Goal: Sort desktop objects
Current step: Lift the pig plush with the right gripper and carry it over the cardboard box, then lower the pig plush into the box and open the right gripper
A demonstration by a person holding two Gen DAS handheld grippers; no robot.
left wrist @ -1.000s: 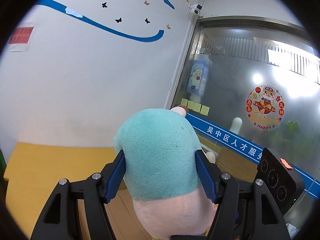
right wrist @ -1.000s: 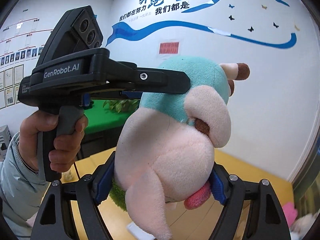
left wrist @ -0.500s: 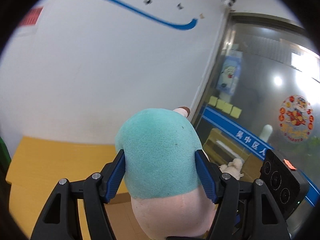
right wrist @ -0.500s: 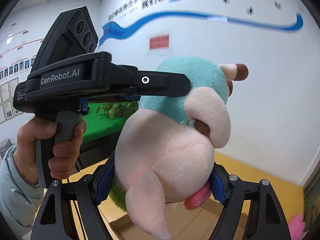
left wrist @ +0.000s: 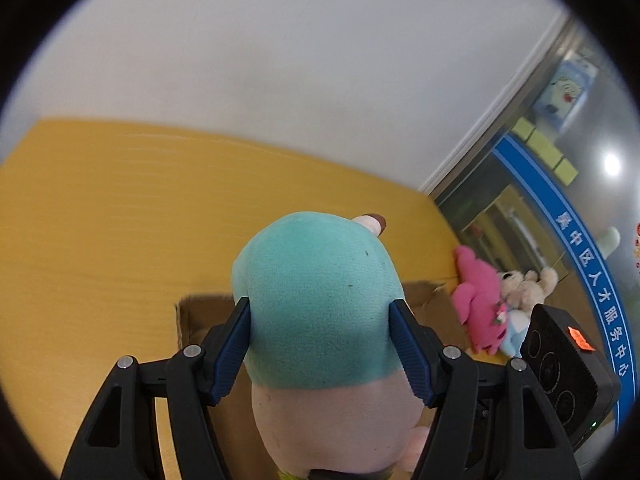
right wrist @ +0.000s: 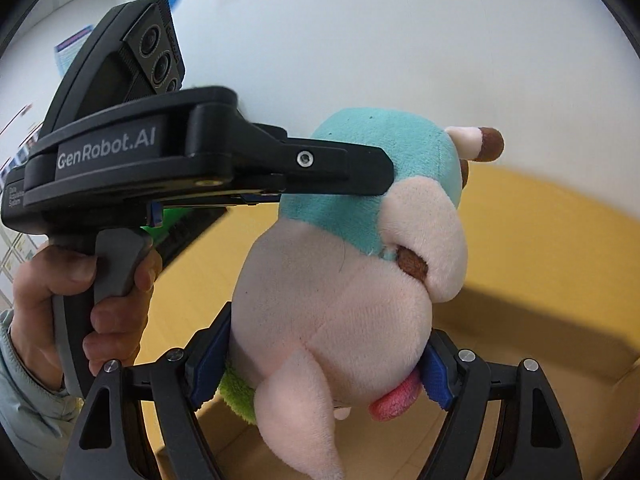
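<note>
A plush toy (left wrist: 320, 304) with a teal head and pale pink body is held in the air by both grippers. My left gripper (left wrist: 320, 340) is shut on its teal head. My right gripper (right wrist: 320, 364) is shut on its pink body (right wrist: 332, 312). In the right wrist view the left gripper body (right wrist: 168, 164) reaches in from the left and clamps the teal head (right wrist: 380, 168). An open cardboard box (left wrist: 192, 320) sits on the yellow table (left wrist: 120, 220) right below the toy; it also shows in the right wrist view (right wrist: 520, 332).
A pink plush (left wrist: 480, 304) and a cream plush (left wrist: 524, 284) lie at the table's right end by a glass wall (left wrist: 560, 200). A white wall (left wrist: 280, 60) runs behind the table. The person's hand (right wrist: 60, 300) grips the left handle.
Both grippers have tilted downward with the plush toy still clamped. The views swung from the wall to the table, and the cardboard box came into view under the toy.
</note>
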